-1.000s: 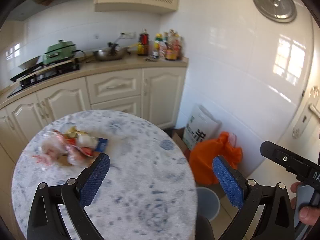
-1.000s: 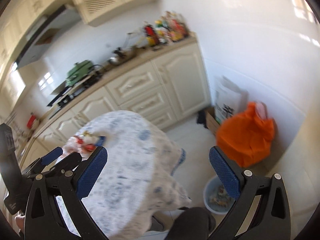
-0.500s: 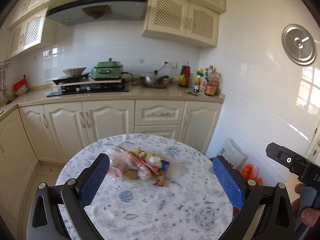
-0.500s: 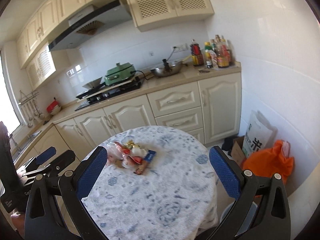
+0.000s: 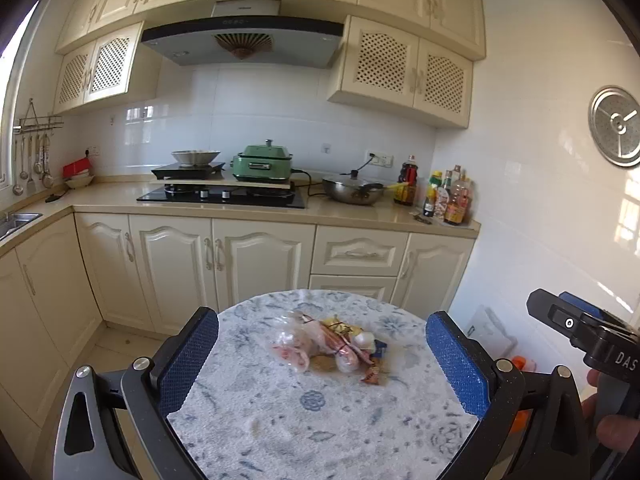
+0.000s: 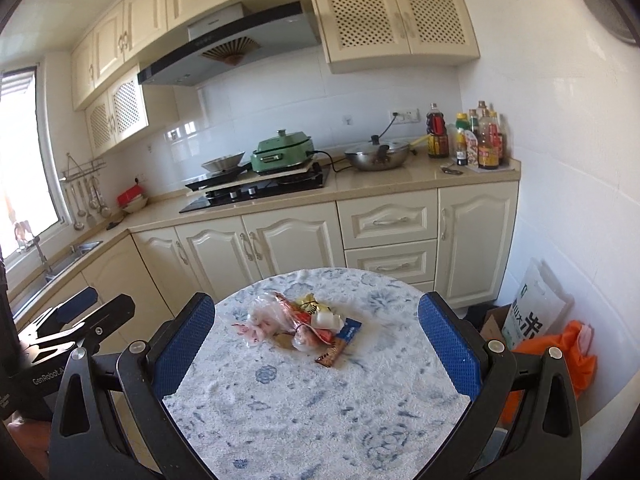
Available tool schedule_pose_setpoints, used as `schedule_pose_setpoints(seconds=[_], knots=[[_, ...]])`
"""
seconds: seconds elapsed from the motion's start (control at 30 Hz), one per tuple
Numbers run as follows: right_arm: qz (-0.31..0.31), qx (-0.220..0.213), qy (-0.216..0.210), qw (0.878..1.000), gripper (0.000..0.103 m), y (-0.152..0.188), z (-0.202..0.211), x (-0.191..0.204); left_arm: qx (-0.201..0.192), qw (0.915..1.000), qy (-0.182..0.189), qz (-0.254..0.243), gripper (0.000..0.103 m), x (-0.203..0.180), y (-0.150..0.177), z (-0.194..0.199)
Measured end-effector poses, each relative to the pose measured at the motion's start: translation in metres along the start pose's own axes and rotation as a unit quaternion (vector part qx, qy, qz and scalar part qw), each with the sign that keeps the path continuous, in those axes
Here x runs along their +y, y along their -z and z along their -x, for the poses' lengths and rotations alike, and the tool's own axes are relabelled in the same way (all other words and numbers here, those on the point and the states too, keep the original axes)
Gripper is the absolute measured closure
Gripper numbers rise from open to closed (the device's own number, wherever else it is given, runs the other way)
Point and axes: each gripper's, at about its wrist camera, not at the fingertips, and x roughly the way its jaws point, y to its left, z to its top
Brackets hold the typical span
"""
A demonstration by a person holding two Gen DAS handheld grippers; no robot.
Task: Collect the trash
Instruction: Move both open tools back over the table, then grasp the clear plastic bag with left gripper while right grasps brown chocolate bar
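We log crinkled plastic wrappers (image 5: 328,344) heaped ahead of our left gripper (image 5: 320,364) on a round floral tablecloth (image 5: 320,420). Both it and our right gripper (image 6: 316,344) gape, holding nothing.

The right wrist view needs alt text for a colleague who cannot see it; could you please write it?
The open right hand-held gripper frames a small pile of wrappers on a round table with a blue-patterned cloth. Behind stand cream kitchen cabinets; an orange bag sits on the floor at right.
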Motion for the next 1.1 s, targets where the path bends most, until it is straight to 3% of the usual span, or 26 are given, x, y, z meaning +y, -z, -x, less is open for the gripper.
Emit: schedule_pose_setpoints(seconds=[0.37, 0.7, 0.87, 1.1], knots=[[0.020, 0.046, 0.015, 0.999, 0.000, 0.018, -0.042, 0.008, 0.029, 0.9991, -0.026, 0.019, 0.001, 0.031, 0.015, -0.019], [0.016, 0.163, 0.040, 0.986, 0.000, 0.062, -0.147, -0.009, 0.105, 0.9933, -0.036, 0.032, 0.001, 0.053, 0.022, -0.095], [0.010, 0.221, 0.048, 0.974, 0.021, 0.087, -0.204, -0.022, 0.141, 0.9884, -0.045, 0.035, 0.001, 0.059, 0.028, -0.136], [-0.005, 0.265, 0.048, 0.963, 0.031, 0.109, -0.267, -0.034, 0.167, 0.9838, -0.051, 0.041, 0.001, 0.063, 0.030, -0.180]])
